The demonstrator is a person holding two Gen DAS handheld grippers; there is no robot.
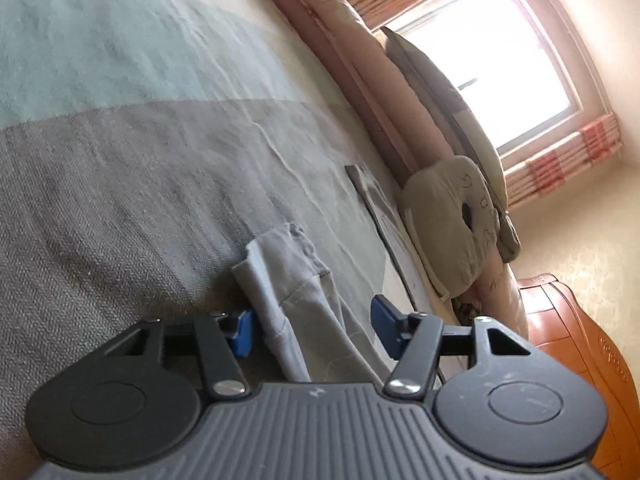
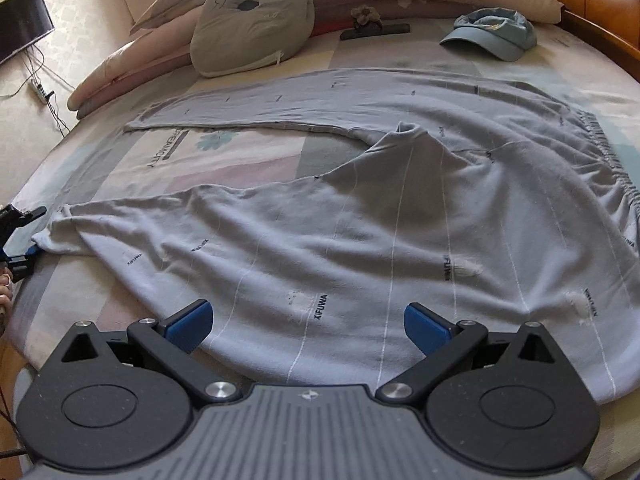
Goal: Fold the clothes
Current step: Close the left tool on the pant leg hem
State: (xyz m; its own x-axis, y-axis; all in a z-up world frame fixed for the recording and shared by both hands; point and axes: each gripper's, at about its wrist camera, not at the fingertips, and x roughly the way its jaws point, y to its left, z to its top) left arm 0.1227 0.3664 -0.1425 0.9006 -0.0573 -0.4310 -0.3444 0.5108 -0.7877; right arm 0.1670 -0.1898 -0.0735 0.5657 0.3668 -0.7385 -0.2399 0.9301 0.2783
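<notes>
Spread flat across the bed (image 2: 280, 60): grey knit trousers (image 2: 360, 220), soft and creased, thin white pinstripes, small dark lettering, gathered elastic waistband at right, legs splayed apart toward the left. Left tool (image 1: 312, 326), blue pads either side of a rumpled leg cuff, left pad touching the cloth, right pad clear of it, not clamped. Right tool (image 2: 308, 326) wide, empty, above the near leg. Beyond: padded grey cushion (image 2: 248, 28), pale blue cap (image 2: 492, 34).

Both wrist views skim low over the bed (image 2: 120, 168) (left tilted), sharing the grey pillow (image 2: 248, 32).
</notes>
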